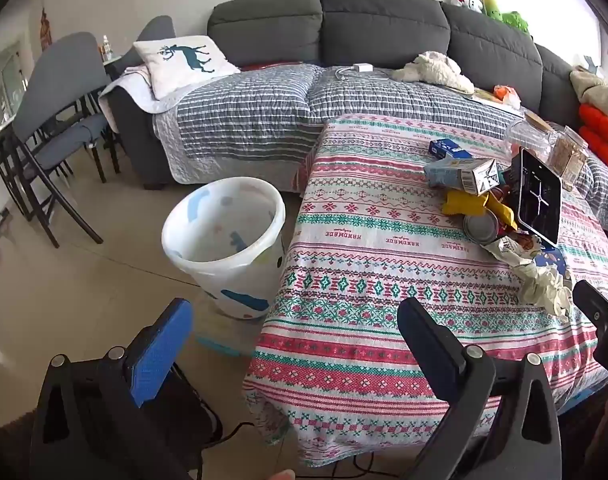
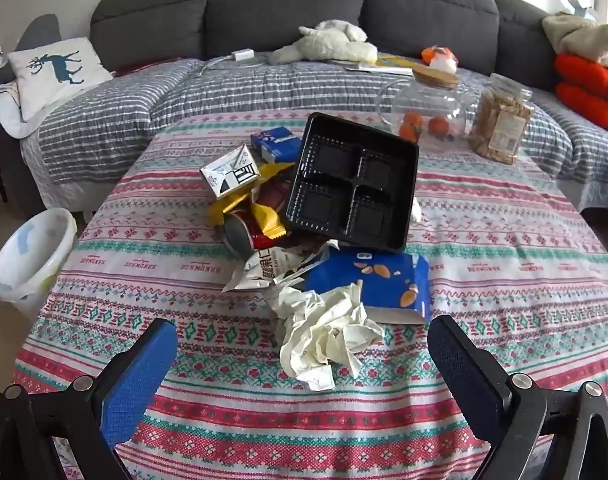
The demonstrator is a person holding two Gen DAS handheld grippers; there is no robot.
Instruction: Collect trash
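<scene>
Both grippers stood with their jaws spread wide and nothing between them. The right gripper [image 2: 302,364] hung over the near part of the patterned tablecloth [image 2: 503,264], angled down, with the crumpled white paper [image 2: 327,332] lying just ahead between its fingers but not touched. That paper looked light and soft, likely to crush under the pads, so a pinch across its bulky middle would probably hold best. Touching it behind lay a blue snack box [image 2: 383,280] and a torn silver wrapper [image 2: 260,270], both thin and probably slippery; the box seemed best taken by its open near edge. Further back a black four-well plastic tray [image 2: 351,184] leaned tilted on the heap, stiff but light, its rim the likely hold. A can [image 2: 240,234] on its side, yellow wrappers [image 2: 264,216] and a small carton [image 2: 230,172] sat to its left, the can round and apt to roll. The left gripper [image 1: 296,344] hung near the table's left corner, the white bin [image 1: 224,240] on the floor just beside the table, apparently empty.
</scene>
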